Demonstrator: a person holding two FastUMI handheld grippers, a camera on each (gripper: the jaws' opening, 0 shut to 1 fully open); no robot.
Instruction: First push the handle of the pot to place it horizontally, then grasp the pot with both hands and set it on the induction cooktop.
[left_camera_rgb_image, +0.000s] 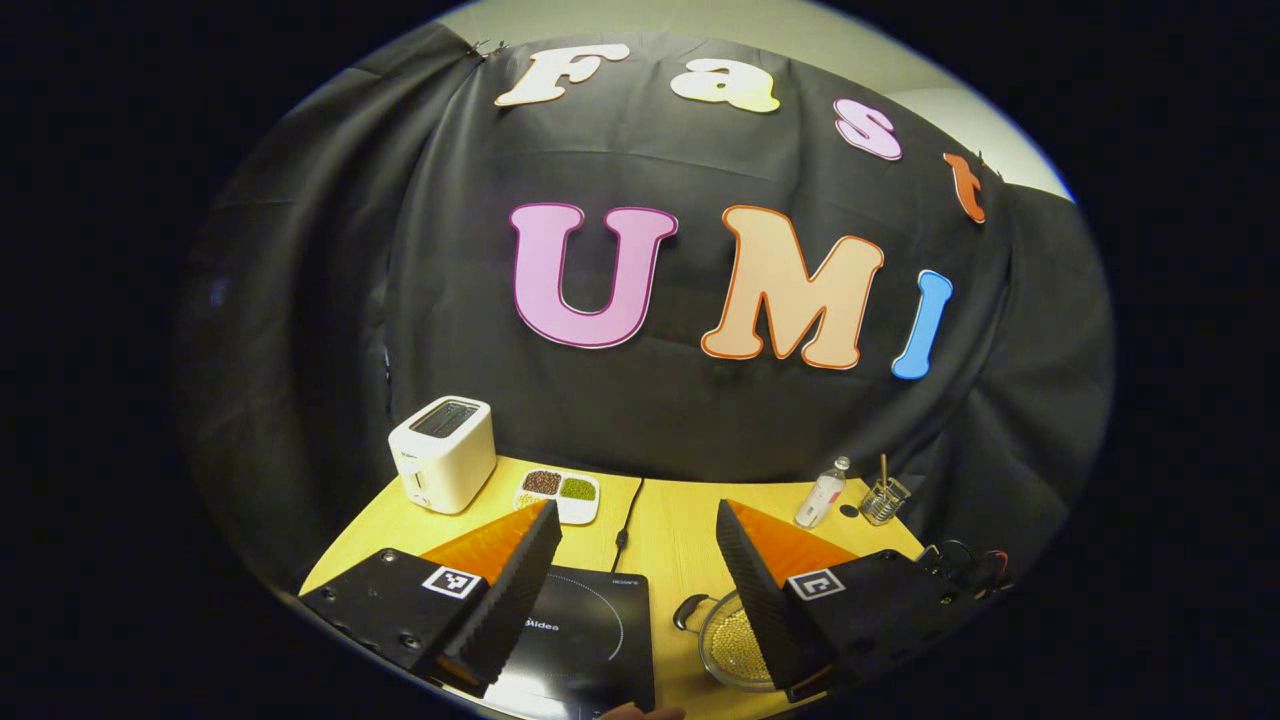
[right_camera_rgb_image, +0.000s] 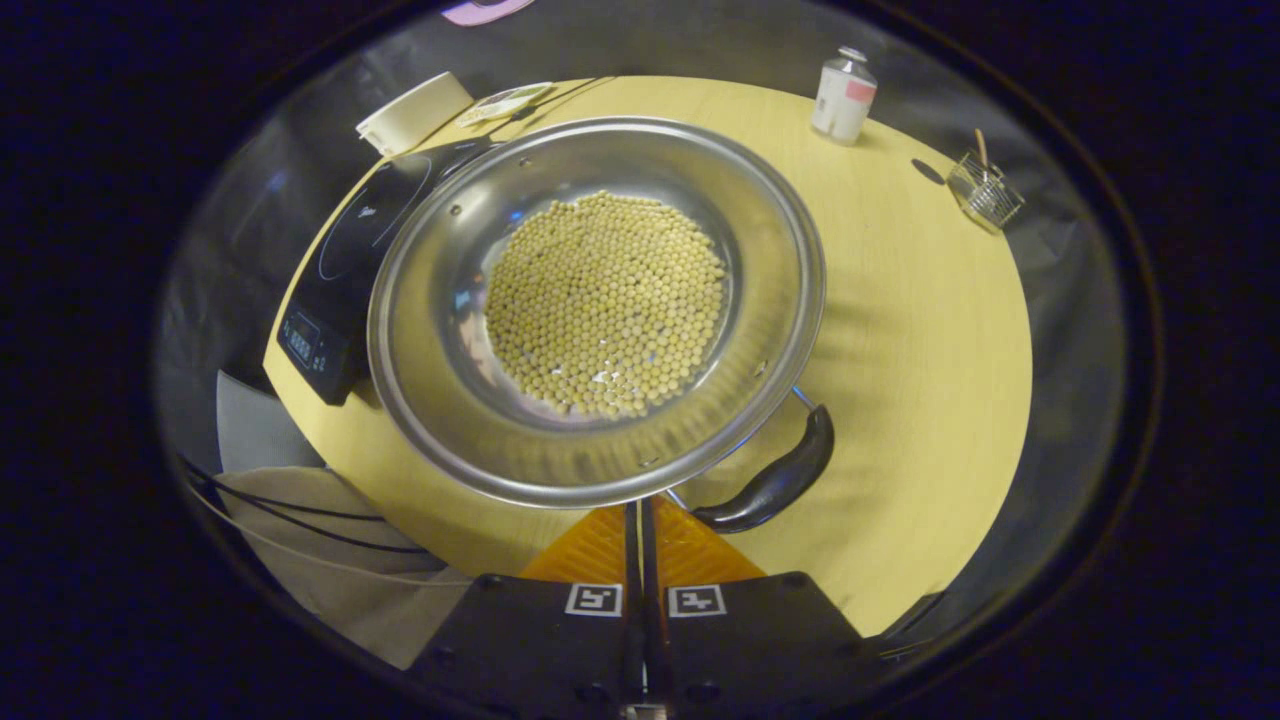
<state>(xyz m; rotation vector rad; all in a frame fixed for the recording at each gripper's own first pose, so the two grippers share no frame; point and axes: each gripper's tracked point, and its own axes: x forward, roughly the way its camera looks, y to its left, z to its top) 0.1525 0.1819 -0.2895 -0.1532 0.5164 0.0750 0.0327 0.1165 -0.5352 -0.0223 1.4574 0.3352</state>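
Observation:
A steel pot (right_camera_rgb_image: 440, 330) holding yellow beans (right_camera_rgb_image: 605, 300) stands on the wooden table (right_camera_rgb_image: 920, 330), just right of the black induction cooktop (right_camera_rgb_image: 350, 260). Its black handle (right_camera_rgb_image: 775, 480) angles off the near right side of the rim. In the right gripper view, my right gripper (right_camera_rgb_image: 640, 508) is shut with nothing between its fingers, tips at the pot's near rim, just left of the handle. In the left gripper view, my left gripper (left_camera_rgb_image: 637, 512) is held open above the table. The cooktop (left_camera_rgb_image: 590, 630) lies below its gap, and the pot (left_camera_rgb_image: 730, 640) sits partly behind one finger.
A white toaster (left_camera_rgb_image: 442, 465) and a divided dish of beans (left_camera_rgb_image: 560, 492) stand at the back left. A small bottle (left_camera_rgb_image: 822, 495) and a glass holder (left_camera_rgb_image: 884, 498) are at the back right. The cooktop's cord (left_camera_rgb_image: 628, 520) runs backward. Grey cloth and cables (right_camera_rgb_image: 300, 530) hang off the near-left edge.

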